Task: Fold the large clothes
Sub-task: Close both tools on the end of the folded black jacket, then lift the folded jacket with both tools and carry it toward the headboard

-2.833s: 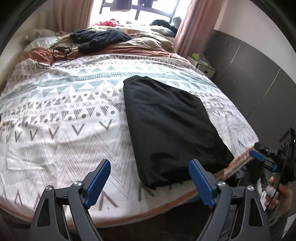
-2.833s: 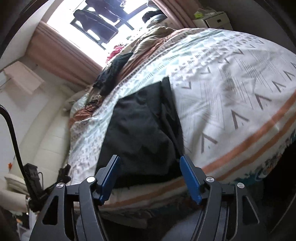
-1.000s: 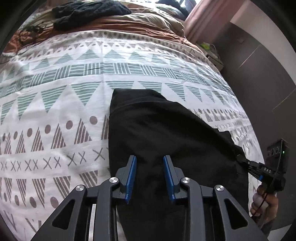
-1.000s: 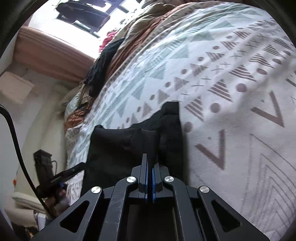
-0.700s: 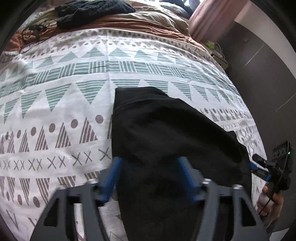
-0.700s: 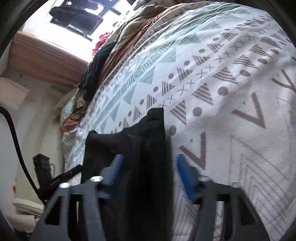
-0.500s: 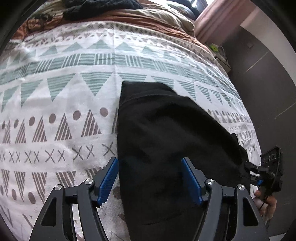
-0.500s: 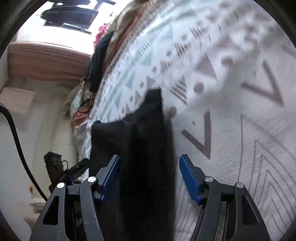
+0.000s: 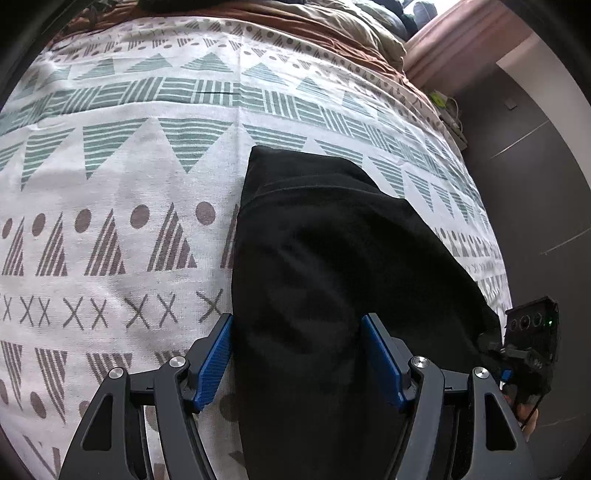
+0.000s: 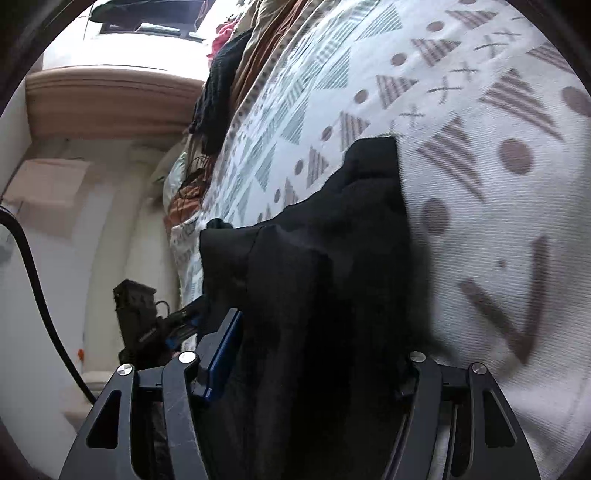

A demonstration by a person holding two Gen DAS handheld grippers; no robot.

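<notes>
A black folded garment (image 9: 332, 258) lies lengthwise on the patterned bed cover (image 9: 110, 221). My left gripper (image 9: 295, 321) is open low over its near end, one blue pad at the left edge and the other over the cloth. In the right wrist view the garment (image 10: 332, 240) bulges up between the jaws of my right gripper (image 10: 317, 325). Those jaws are closing; the left pad shows free of the cloth and the right pad is hidden behind it. The right gripper (image 9: 496, 350) sits at the garment's right edge, and the left gripper (image 10: 177, 321) shows at its far side.
Rumpled brown and beige bedding (image 9: 295, 22) and a dark clothes pile (image 10: 218, 92) lie at the head of the bed. A pink curtain (image 9: 454, 48) and a dark wall (image 9: 535, 184) stand along the right side. A black cable (image 10: 33, 277) hangs at the left.
Both grippers came forward from the bed's foot onto the garment. Within the last second both jaws spread from nearly shut to wide, and both sank closer to the cloth.
</notes>
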